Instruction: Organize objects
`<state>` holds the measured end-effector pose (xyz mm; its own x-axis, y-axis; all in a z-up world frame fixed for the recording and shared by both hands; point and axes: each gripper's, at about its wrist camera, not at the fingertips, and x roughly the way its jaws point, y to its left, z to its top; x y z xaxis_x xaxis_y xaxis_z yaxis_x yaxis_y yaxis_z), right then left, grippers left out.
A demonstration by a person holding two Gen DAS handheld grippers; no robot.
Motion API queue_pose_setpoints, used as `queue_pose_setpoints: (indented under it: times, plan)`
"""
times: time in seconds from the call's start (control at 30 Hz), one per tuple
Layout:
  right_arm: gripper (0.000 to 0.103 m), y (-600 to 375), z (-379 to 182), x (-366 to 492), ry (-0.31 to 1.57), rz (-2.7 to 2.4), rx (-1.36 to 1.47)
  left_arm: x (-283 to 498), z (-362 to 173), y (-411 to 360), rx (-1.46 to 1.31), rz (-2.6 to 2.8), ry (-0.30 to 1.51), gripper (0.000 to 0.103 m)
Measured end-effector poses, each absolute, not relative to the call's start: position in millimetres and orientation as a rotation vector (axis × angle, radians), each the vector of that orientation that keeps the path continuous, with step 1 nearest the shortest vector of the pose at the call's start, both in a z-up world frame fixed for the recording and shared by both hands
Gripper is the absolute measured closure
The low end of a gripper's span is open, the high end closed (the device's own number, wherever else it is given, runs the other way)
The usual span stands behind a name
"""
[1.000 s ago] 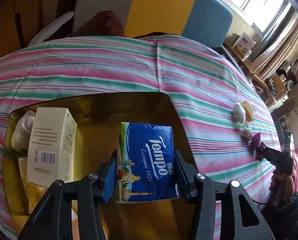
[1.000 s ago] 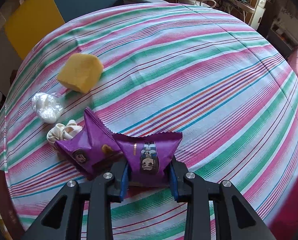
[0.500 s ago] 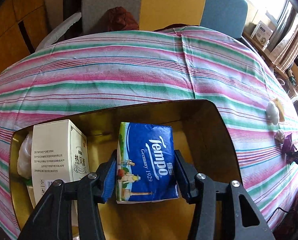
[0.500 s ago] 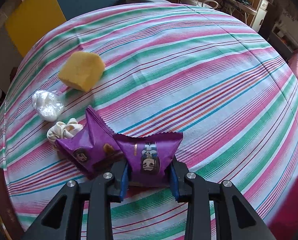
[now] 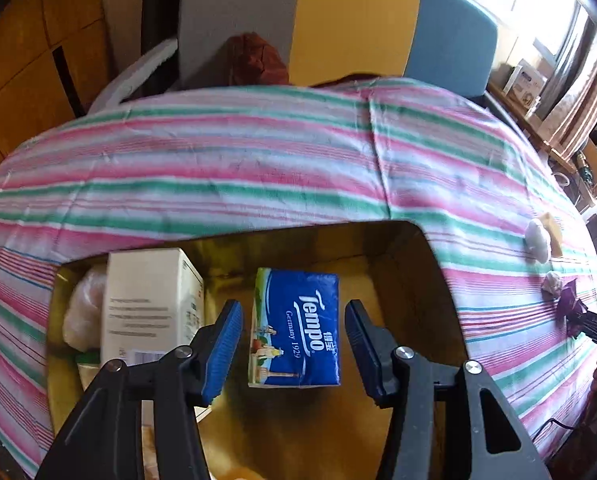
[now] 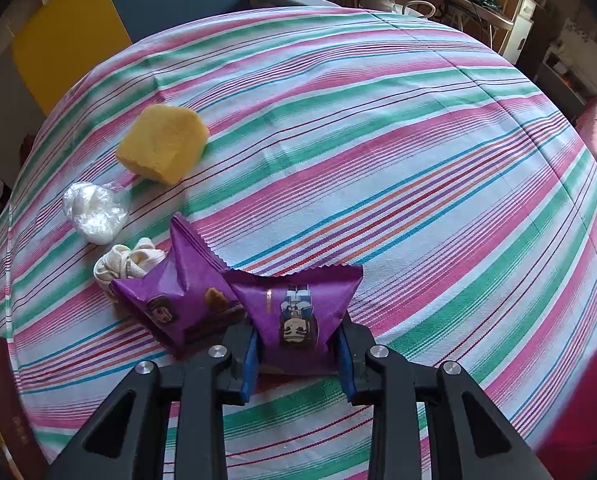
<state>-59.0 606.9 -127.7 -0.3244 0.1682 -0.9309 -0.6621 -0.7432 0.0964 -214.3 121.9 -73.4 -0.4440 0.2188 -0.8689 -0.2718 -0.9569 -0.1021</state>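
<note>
My left gripper (image 5: 294, 340) is open over a gold tin box (image 5: 426, 280). A blue Tempo tissue pack (image 5: 296, 328) lies in the box between the fingers, clear of both pads. A cream carton (image 5: 146, 304) and a clear bag (image 5: 82, 312) sit at the box's left. My right gripper (image 6: 298, 354) is shut on a purple snack packet (image 6: 298, 312) on the striped cloth. A second purple packet (image 6: 178, 300) lies just to its left.
A yellow sponge (image 6: 162, 144), a clear plastic wad (image 6: 94, 212) and a cream knotted cloth (image 6: 126, 264) lie left of the packets. The striped tablecloth (image 6: 378, 160) covers the table. Yellow and blue chairs (image 5: 378, 28) stand behind it.
My left gripper has opened and let go of the Tempo pack, which now rests in the box. The right gripper keeps its hold on the purple packet, barely moved.
</note>
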Motion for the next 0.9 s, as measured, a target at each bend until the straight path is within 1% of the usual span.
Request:
queue_pose_setpoints:
  times: [0.17, 0.3, 0.4, 0.5, 0.6, 0.67, 0.73, 0.83, 0.9]
  plan:
    - [0.073, 611, -122, -56, 0.662, 2.091, -1.338, -191, -32, 99, -1.317, 2.502, -0.011, 0.049]
    - [0.073, 600, -89, -42, 0.674, 2.26, -1.191, -159, -14, 66, -1.251, 2.54, -0.112, 0.049]
    - [0.073, 561, -62, -45, 0.584, 2.423, -1.213, -135, -12, 39, -1.228, 2.59, -0.144, 0.049]
    - [0.073, 502, -28, -52, 0.471, 2.622, -1.277, -118, -20, 16, -1.254, 2.618, -0.169, 0.049]
    - [0.073, 416, 4, -62, 0.285, 2.831, -1.38, -104, -26, -5, -1.271, 2.629, -0.24, 0.049]
    - [0.073, 352, 14, -66, 0.16, 2.947, -1.46, -96, -28, -14, -1.265, 2.636, -0.257, 0.049]
    - [0.073, 299, 11, -73, 0.059, 3.014, -1.553, -89, -31, -19, -1.26, 2.635, -0.269, 0.049]
    - [0.073, 231, -12, -88, -0.049, 3.047, -1.697, -80, -37, -30, -1.265, 2.625, -0.304, 0.049]
    - [0.073, 200, -33, -103, -0.075, 3.013, -1.8, -76, -41, -36, -1.275, 2.62, -0.321, 0.049]
